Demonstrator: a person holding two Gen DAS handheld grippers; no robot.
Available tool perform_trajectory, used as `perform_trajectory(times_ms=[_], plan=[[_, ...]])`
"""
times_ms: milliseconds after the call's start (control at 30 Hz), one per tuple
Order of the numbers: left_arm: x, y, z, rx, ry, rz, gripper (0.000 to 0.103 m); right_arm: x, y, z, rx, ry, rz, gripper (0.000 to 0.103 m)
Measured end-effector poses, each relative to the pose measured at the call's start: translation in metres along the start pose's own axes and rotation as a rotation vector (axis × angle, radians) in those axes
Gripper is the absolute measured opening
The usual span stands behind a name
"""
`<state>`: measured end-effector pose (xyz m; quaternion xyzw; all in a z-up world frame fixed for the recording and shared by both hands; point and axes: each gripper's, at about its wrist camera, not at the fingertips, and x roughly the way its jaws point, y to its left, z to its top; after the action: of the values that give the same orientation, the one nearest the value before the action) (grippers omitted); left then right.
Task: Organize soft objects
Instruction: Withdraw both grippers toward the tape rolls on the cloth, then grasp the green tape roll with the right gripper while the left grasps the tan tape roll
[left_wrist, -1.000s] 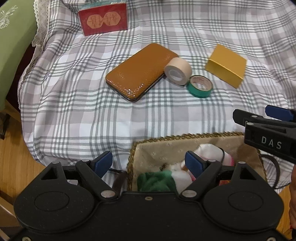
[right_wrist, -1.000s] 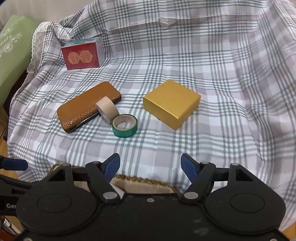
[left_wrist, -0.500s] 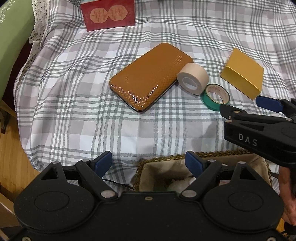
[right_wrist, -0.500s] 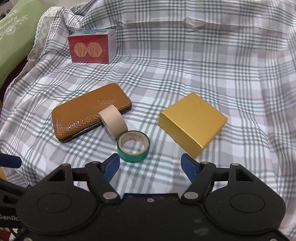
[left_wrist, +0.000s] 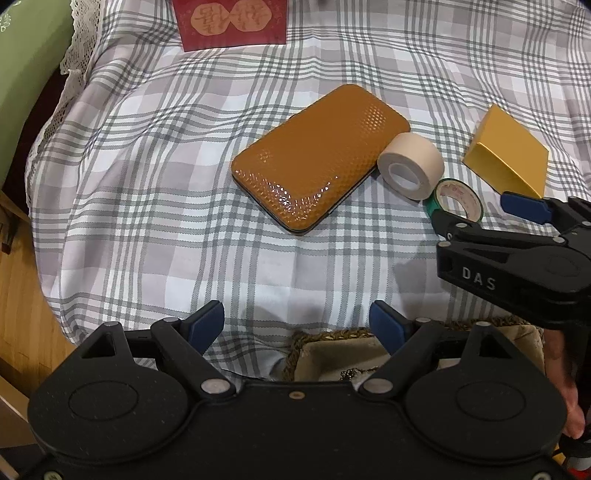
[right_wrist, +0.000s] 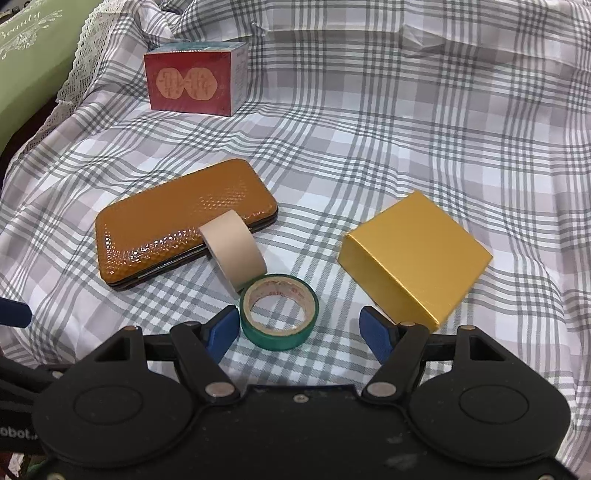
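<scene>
My right claw (right_wrist: 295, 328) – jaws just narrowing, gripping nothing – has the green tape (right_wrist: 279, 312) flat between its tips, nearer the left pad; left claw (left_wrist: 297, 321) gapes empty, farther off

red box (right_wrist: 192, 85), gold box (right_wrist: 413, 254), brown case (right_wrist: 181, 221)

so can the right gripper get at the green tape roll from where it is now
Probably yes. The right gripper is open and empty, its jaws having just narrowed, with the green tape roll lying flat just ahead between its fingertips. The beige tape roll touches the far side but doesn't block the approach.
</scene>
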<state>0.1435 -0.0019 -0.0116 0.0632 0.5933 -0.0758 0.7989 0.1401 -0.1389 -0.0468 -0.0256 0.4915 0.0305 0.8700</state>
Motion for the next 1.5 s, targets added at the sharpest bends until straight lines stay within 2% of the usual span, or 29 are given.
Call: perform_trajectory(times_ms=[33, 100, 133, 467, 867, 1033, 1200, 1400, 1500], plan=[[0.0, 0.0, 0.0, 0.001, 0.0, 0.002, 0.082, 0.001, 0.001, 0.0, -0.005, 0.002, 0.002, 0.063], [0.0, -0.001, 0.0, 0.003, 0.001, 0.005, 0.082, 0.003, 0.003, 0.001, -0.012, 0.007, 0.012, 0.049], [0.0, -0.001, 0.0, 0.003, 0.001, 0.006, 0.082, 0.003, 0.003, 0.001, -0.015, 0.01, 0.015, 0.046], [-0.008, -0.015, 0.016, 0.018, -0.036, -0.003, 0.082, -0.012, -0.011, -0.011, 0.004, 0.006, -0.042, 0.046], [0.001, -0.053, 0.078, 0.007, -0.135, -0.035, 0.083, -0.02, -0.029, -0.026, 0.044, -0.002, -0.052, 0.046], [0.026, -0.057, 0.093, -0.021, -0.09, -0.026, 0.083, -0.02, -0.029, -0.026, 0.043, -0.005, -0.049, 0.046], [0.039, -0.05, 0.085, -0.047, -0.049, -0.021, 0.083, -0.019, -0.031, -0.026, 0.054, 0.0, -0.04, 0.046], [0.027, -0.042, 0.06, -0.022, -0.07, 0.009, 0.083, -0.019, -0.029, -0.026, 0.053, 0.001, -0.047, 0.046], [0.019, -0.036, 0.05, -0.019, -0.084, 0.002, 0.083, -0.019, -0.029, -0.026, 0.053, 0.0, -0.051, 0.046]])
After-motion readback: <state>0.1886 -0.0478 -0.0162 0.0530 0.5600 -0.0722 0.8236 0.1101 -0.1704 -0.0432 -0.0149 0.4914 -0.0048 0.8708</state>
